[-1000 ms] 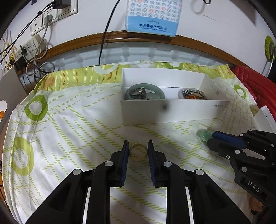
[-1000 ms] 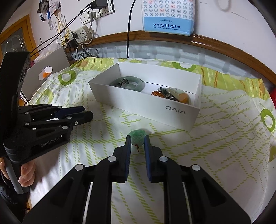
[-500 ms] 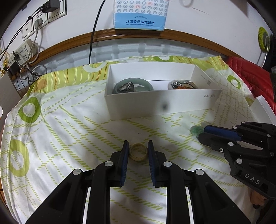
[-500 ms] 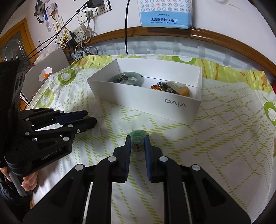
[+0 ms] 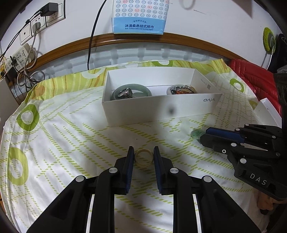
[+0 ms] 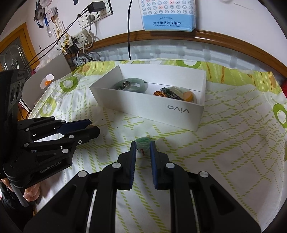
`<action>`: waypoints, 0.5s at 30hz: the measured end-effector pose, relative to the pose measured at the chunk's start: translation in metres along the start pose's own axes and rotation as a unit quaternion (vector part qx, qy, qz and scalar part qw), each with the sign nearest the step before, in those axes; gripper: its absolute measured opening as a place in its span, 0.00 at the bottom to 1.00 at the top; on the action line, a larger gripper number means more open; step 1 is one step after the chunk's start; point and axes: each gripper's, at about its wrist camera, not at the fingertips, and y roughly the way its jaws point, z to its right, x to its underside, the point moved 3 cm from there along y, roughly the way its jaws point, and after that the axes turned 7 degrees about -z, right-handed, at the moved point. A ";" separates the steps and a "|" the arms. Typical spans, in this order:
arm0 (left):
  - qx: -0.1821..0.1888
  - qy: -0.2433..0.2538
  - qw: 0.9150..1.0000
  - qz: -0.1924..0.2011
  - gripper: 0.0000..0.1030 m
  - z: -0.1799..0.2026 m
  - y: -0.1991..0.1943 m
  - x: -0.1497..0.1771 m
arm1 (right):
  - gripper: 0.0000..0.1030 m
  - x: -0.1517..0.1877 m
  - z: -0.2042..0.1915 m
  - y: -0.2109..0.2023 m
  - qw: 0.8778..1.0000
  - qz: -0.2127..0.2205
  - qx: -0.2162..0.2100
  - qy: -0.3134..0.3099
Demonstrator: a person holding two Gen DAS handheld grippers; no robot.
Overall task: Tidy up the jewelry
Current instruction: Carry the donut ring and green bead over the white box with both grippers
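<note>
1. The left gripper has its fingers closed narrowly on one pale yellow ring, a smooth, broad band held at the tips above the bed sheet.
2. The right gripper has its fingers closed narrowly on one green pendant, round and glossy, with a small reddish bit below it.
3. Beyond both stands one white cardboard box, open-topped and rectangular, printed "vivo" on its front wall.
4. Inside, at its left end, lies one pale green bangle with a metallic piece on it; at its right end sits a heap of mixed jewelry with orange beads.
5. The sheet is white with lime-green dashes and rings.
6. The right gripper's housing reads "DAS", the left's "GenRobot.AI".
7. On the wall hangs one blue-and-white tissue pack, printed "Soft Comfortable and Healthy Paper".
</note>
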 end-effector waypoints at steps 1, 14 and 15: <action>0.001 -0.001 1.000 0.002 0.21 0.000 -0.001 0.000 | 0.14 0.000 0.000 -0.001 1.000 0.001 0.000 -0.001; -0.010 -0.018 0.999 0.043 0.21 -0.003 -0.027 -0.010 | 0.14 -0.004 0.011 -0.025 0.999 0.040 -0.021 0.026; -0.014 -0.015 0.999 0.046 0.21 -0.003 -0.031 -0.012 | 0.14 -0.005 0.012 -0.030 0.998 0.047 -0.025 0.031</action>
